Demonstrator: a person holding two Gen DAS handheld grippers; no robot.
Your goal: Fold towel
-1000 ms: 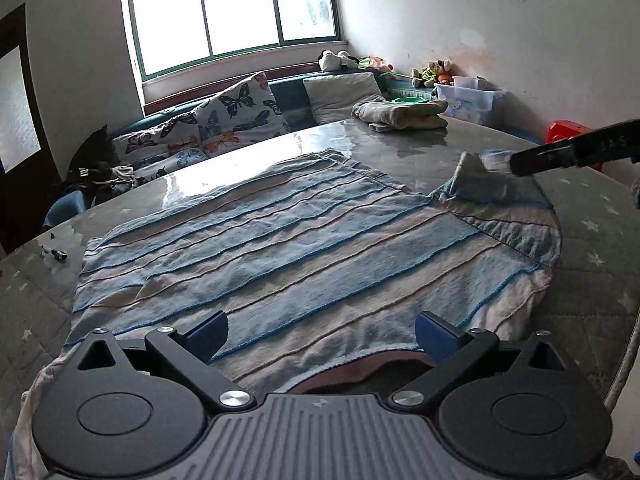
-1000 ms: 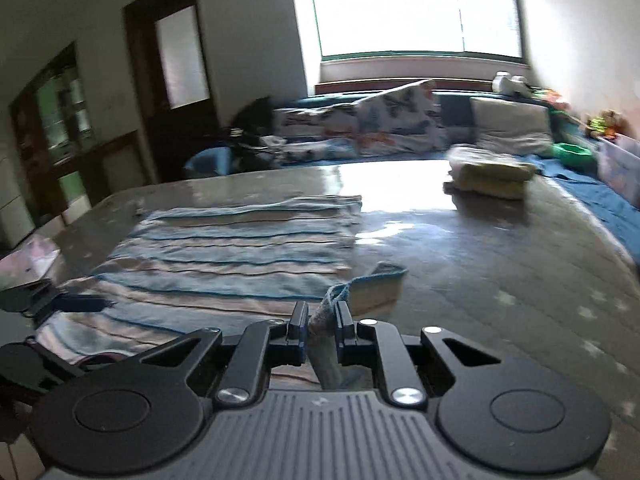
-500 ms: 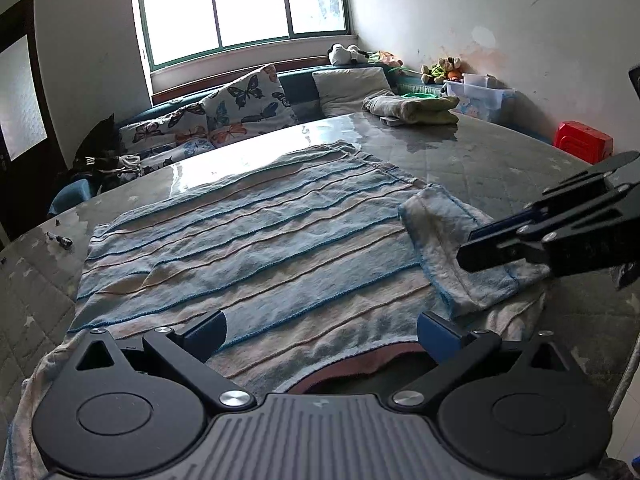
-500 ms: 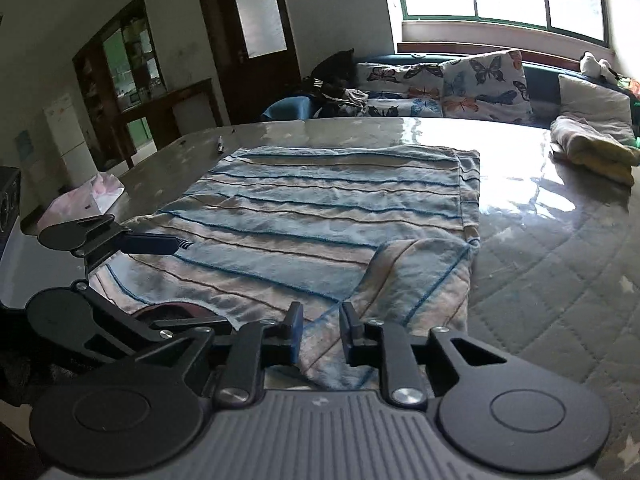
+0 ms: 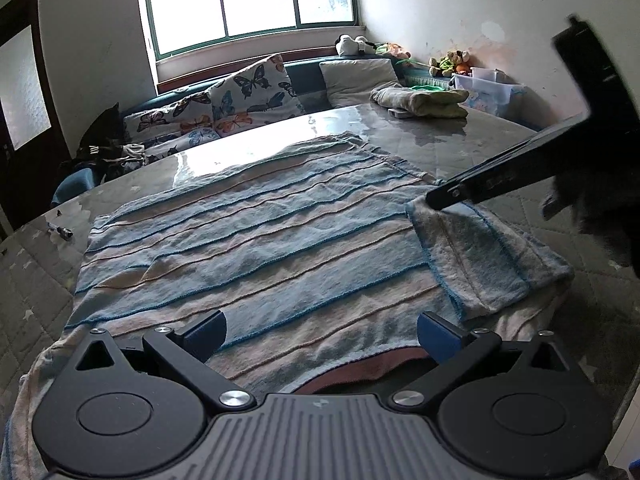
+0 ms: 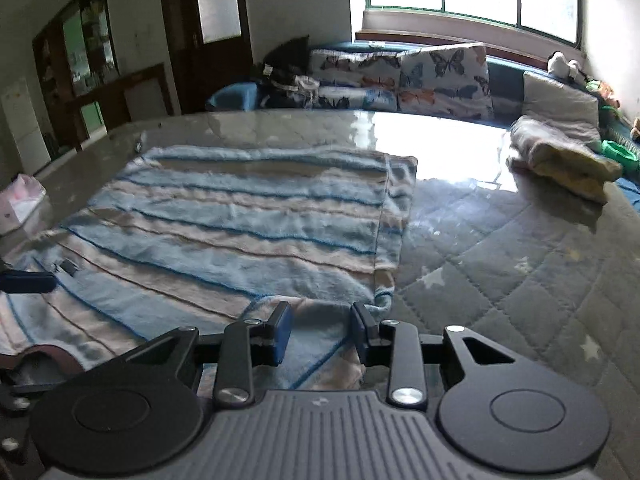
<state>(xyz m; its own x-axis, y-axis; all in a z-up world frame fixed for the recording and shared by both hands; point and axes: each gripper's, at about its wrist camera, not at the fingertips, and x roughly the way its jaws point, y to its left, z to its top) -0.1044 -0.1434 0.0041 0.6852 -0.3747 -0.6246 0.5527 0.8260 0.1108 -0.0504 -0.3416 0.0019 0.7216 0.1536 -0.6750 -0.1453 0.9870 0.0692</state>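
While the quilted, glossy tabletop (image 5: pixel 460 136) fills both views, most of it is taken up by the striped towel (image 5: pixel 256 248), which is spread flat with its near edge hanging over the tabletop rim below the left claw (image 5: pixel 320 330). One fold is judged to be begun and not finished: only the near right corner (image 5: pixel 484 256) is turned inward, with its paler underside shown on top of the striped face, and the rest of the cloth is seen as one open layer. The main folds, and any squaring of the edges, are therefore judged to remain.

A second, bundled cloth (image 5: pixel 424 102) is seen well apart at the far side of the tabletop, near the cushioned bench.

The right claw (image 6: pixel 320 330) is held low over the turned corner; its jaws are opening, the folded flap lies between them, and the pads are seen clear of the cloth, so the corner is judged released. In the left wrist view its dark fingertips (image 5: pixel 440 200) are seen at the flap's far edge.

The left claw is spread wide above the near hem, with nothing pinched.
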